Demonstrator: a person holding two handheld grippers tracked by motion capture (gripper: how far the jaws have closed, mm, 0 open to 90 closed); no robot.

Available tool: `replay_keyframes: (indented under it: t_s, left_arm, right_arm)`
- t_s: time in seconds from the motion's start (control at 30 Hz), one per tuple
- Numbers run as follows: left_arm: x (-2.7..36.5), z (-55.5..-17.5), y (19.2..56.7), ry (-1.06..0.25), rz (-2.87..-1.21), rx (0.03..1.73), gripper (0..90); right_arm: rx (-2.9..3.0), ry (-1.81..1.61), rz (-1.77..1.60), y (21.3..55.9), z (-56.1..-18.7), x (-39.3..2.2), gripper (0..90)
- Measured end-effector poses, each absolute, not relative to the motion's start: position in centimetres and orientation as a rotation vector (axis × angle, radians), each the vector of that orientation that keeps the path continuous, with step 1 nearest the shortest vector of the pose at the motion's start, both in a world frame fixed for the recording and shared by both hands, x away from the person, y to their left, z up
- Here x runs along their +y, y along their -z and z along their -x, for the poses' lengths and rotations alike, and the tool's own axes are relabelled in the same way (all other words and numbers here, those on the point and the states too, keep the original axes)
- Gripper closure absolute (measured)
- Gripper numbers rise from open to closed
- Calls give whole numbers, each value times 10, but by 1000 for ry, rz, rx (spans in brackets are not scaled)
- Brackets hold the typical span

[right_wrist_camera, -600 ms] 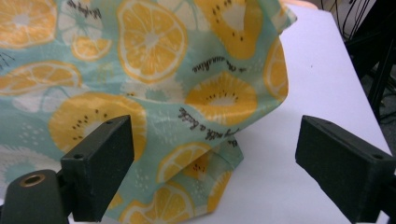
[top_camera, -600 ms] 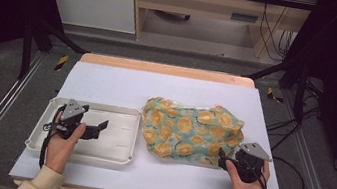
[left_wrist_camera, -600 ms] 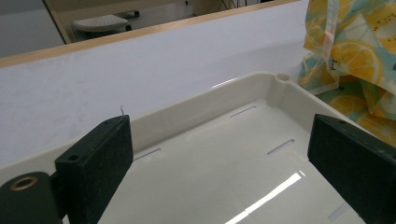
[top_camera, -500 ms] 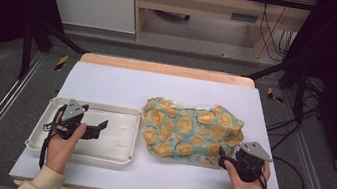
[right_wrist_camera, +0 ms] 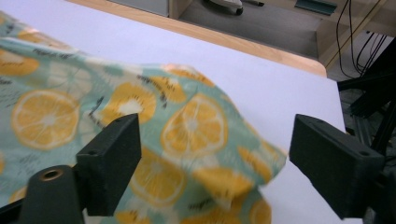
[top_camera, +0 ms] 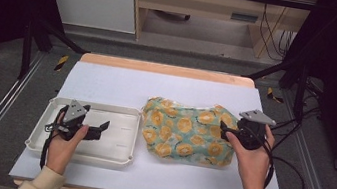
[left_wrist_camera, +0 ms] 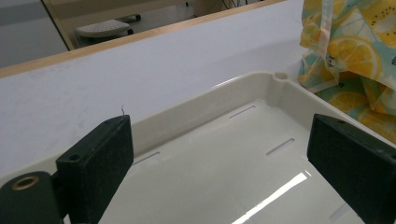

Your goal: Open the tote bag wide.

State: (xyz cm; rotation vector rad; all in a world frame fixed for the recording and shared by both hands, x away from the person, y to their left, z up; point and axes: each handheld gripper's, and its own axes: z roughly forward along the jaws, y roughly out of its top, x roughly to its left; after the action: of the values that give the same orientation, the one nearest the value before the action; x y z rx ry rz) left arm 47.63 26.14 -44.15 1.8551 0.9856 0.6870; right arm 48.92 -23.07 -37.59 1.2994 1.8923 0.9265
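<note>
Nothing was grasped yet: the right gripper (top_camera: 224, 131), jaws apart, neared the cloth (top_camera: 186, 130); the left gripper (top_camera: 100, 129) hung released over the tray (top_camera: 125, 113).

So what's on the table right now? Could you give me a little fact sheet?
Cloth: lemon-print cloth, crumpled, lying right of the tray
Tray: white tray, nothing in it
Left tongs: open, over the tray, holding nothing
Right tongs: open, at the cloth's right edge, not gripping it
Table: white top with a wooden rim
</note>
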Motion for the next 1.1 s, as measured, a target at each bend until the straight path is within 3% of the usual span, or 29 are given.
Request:
replay_keyframes:
  t_s: [0.13, 0.37, 0.4, 0.53, 0.57, 0.7, 1.1]
  left_arm:
    - [259, -477, 442, -681, -1865, 974, 73]
    - [256, -476, 441, -678, -1871, 955, 74]
    - [256, -476, 441, -677, -1871, 955, 75]
    - [254, -475, 441, -677, -1880, 948, 75]
    - [254, -475, 441, -677, -1880, 948, 75]
    - [250, -474, 441, -678, -1891, 935, 75]
    - [225, -466, 432, -647, -1910, 858, 101]
  right_arm:
    - [1955, -912, -1308, 383, -511, -227, 80]
    - [1934, -1008, -1447, 391, -535, -236, 128]
    - [1942, -1007, -1442, 393, -537, -235, 173]
    - [2047, -959, -1413, 397, -537, -228, 543]
    - [2047, -959, -1413, 397, -537, -228, 543]
    - [2084, -1016, -1325, 398, -511, -220, 828]
    - [2013, -1224, -1159, 430, -402, -222, 873]
